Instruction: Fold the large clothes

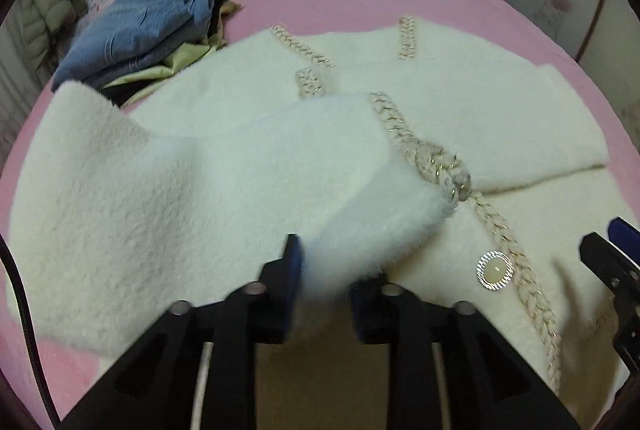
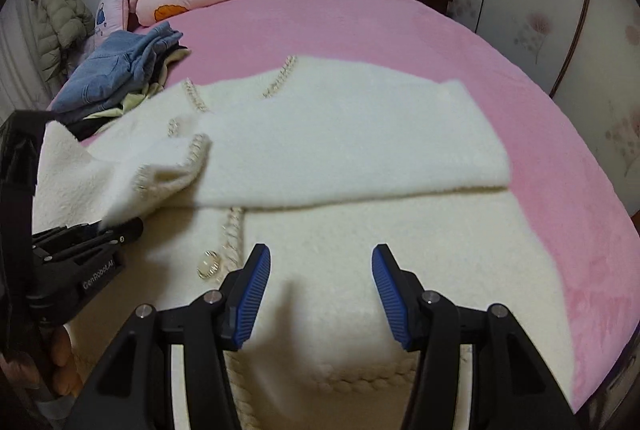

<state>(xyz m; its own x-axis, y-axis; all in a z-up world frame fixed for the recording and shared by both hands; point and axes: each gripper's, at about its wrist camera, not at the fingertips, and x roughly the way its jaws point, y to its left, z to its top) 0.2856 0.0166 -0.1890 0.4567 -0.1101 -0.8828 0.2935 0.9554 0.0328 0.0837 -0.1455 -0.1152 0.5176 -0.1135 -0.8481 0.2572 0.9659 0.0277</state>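
Left wrist view: left gripper (image 1: 324, 282) fingers parted around the cardigan (image 1: 248, 165) sleeve cuff, not pinching. Right gripper (image 2: 318, 294) hangs apart and empty over the hem, sleeve lying crosswise toward it.

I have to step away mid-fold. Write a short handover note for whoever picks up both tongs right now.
Left tongs: jaws parted, the white fuzzy cardigan's left sleeve between them, its cuff across the front; whether the pads press on it cannot be told.
Right tongs: open, empty, above the cardigan's lower front.
Cardigan lies on the pink bed; right sleeve already folded across the chest.
Left: let the left sleeve settle, fold the body, add it to the folded pile.
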